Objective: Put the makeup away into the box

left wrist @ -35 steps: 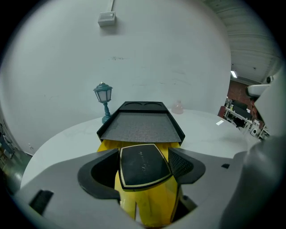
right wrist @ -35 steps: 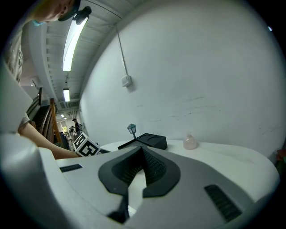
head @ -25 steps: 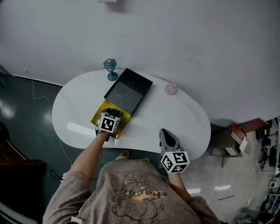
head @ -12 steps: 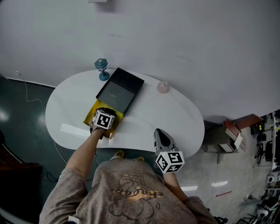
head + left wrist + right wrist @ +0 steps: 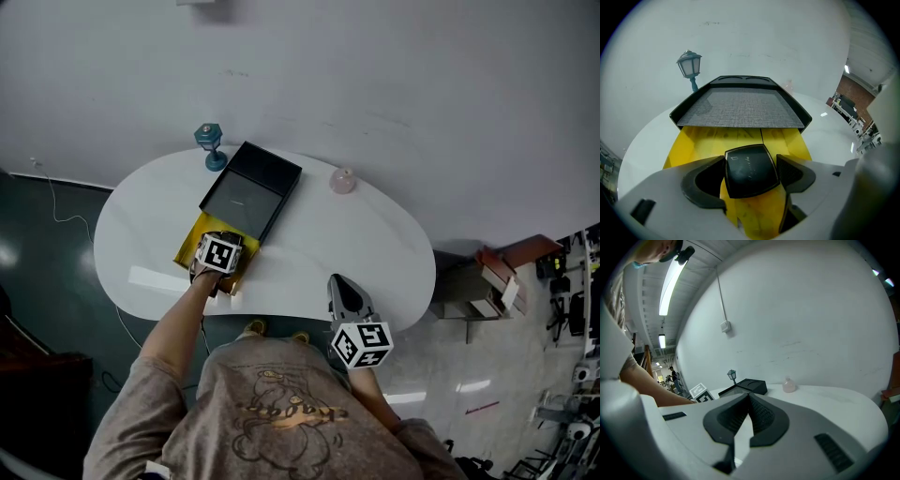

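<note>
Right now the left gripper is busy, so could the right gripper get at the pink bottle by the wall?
Probably yes. Only bare white table lies between the right gripper and the pink bottle. Its jaws are shut and would need opening first. The left gripper grips the black compact.

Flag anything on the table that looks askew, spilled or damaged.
Nothing stands out. The box lies open with its yellow tray exposed, the left gripper holds a black compact at the tray, and the lantern ornament stands upright.
</note>
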### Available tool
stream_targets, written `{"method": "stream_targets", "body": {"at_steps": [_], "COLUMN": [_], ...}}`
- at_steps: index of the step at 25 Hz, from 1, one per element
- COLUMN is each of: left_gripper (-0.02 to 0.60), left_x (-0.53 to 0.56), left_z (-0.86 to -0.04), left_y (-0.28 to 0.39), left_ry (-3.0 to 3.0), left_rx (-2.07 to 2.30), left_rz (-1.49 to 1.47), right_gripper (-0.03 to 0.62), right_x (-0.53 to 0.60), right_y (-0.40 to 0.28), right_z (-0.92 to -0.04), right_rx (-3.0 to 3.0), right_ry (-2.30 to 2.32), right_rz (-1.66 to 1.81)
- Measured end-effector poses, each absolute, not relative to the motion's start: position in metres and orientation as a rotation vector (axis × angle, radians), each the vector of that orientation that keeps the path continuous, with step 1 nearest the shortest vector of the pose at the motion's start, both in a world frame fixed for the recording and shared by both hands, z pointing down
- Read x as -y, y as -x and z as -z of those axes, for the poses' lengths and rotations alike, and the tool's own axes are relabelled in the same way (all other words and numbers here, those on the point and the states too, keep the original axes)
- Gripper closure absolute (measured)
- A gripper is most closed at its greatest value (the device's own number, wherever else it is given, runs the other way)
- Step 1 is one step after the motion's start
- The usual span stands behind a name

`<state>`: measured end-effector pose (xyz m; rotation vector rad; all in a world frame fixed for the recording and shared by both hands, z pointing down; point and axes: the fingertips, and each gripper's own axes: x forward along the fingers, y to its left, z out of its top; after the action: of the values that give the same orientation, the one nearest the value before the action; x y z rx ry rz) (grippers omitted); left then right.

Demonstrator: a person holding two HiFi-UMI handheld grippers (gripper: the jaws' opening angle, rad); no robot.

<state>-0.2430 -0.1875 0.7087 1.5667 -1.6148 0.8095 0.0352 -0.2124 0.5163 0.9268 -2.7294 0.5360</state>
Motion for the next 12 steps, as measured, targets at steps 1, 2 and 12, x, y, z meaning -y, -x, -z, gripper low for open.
{"method": "stream_targets", "body": {"at_steps": [1,2,12], "left_gripper": [0.215,0.215,0.214], "left_x": [0.1866,0.1864,0.1845], "left_z": [-0.7105,-0.7108,-0.7045], "left_y": [0.2418,0.2416,0.2390], "left_ry": [-1.562,-1.560,-1.578], "left_rx": [1.605,1.603,1.585], "left_rz": [-0.806,-0.805,-0.786], "right_gripper": [0.592,0.592,0.592], "right_x": [0.2126,0.2128,0.2142], "right_y": [-0.0357,-0.0362,-0.0394], "right_z": [-0.5165,-0.5163,-0.5181], "right_rx": [2.729,2.728,2.734], "right_ry": [-0.928,-0.930,-0.932], "right_rz": [-0.538,-0.539,-0.553]}}
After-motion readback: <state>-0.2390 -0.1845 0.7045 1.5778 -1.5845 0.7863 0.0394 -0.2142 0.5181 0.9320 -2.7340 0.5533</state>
